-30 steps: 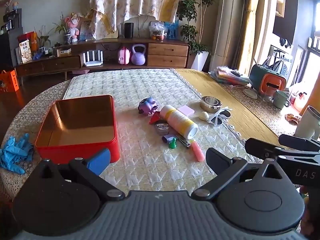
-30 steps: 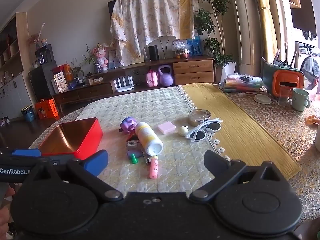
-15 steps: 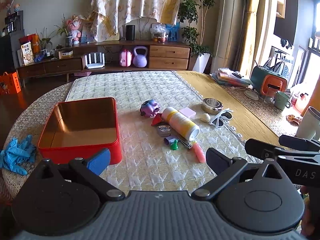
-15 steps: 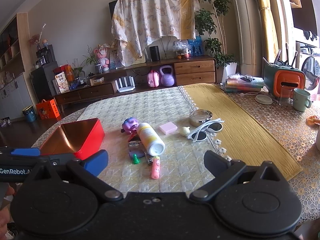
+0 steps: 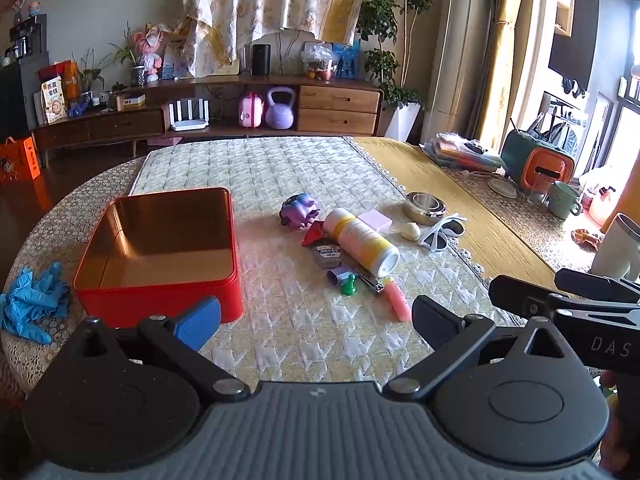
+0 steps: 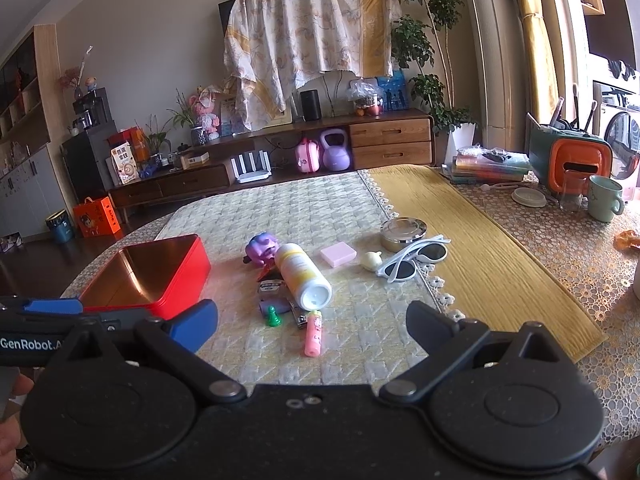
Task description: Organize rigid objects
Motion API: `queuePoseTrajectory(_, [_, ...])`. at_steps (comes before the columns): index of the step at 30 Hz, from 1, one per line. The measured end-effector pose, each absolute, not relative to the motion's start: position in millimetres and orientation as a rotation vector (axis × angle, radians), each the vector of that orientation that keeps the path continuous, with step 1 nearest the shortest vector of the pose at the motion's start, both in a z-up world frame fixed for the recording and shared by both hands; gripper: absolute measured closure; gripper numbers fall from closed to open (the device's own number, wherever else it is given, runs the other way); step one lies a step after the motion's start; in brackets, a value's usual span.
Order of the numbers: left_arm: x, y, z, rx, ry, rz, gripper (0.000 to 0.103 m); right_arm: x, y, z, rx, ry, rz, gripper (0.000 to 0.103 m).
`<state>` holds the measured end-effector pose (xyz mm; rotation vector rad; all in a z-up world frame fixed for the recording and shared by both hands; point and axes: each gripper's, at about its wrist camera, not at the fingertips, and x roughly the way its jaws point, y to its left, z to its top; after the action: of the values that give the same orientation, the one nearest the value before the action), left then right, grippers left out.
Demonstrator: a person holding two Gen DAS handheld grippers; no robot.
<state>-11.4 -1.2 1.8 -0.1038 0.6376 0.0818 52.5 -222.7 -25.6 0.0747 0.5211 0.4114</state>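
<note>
Both grippers hover low over the near edge of the tabletop [image 5: 304, 168] with their fingers spread wide and nothing between them: the left gripper [image 5: 316, 320] faces the red tin [image 5: 160, 248], and the right gripper [image 6: 312, 320] faces the loose pile of small things. That tin is square, has no lid on it, and shows only a bare golden inside; it sits on the quilted cloth to the left of the pile and apart from it. At the middle of the pile a white and yellow bottle [image 6: 303, 276] lies on its side with its base toward the cameras. A purple toy [image 6: 261, 248] sits just beyond the bottle's far end, with a small red piece [image 5: 313, 233] beside it. Under the bottle's near end lie a grey tag [image 5: 328, 253], a green game pawn [image 6: 273, 316], a nail clipper [image 6: 299, 319] and a pink tube [image 6: 313, 333], the tube nearest the grippers. To the right of the bottle are a pink block [image 6: 338, 254], a small cream-coloured knob [image 6: 371, 261], white sunglasses [image 6: 416, 258] and a round metal tin [image 6: 403, 233] with its lid on, so its contents cannot be seen. Blue gloves [image 5: 34, 304] lie crumpled at the tabletop's left edge, beside the red tin.
</note>
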Motion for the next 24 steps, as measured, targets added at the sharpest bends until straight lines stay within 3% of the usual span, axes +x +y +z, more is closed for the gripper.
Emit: queuePoseTrajectory(24, [32,11,-5,-0.140,0.672,0.070,0.001,85,-228,-42,-0.013,0.554,0.452,0.007])
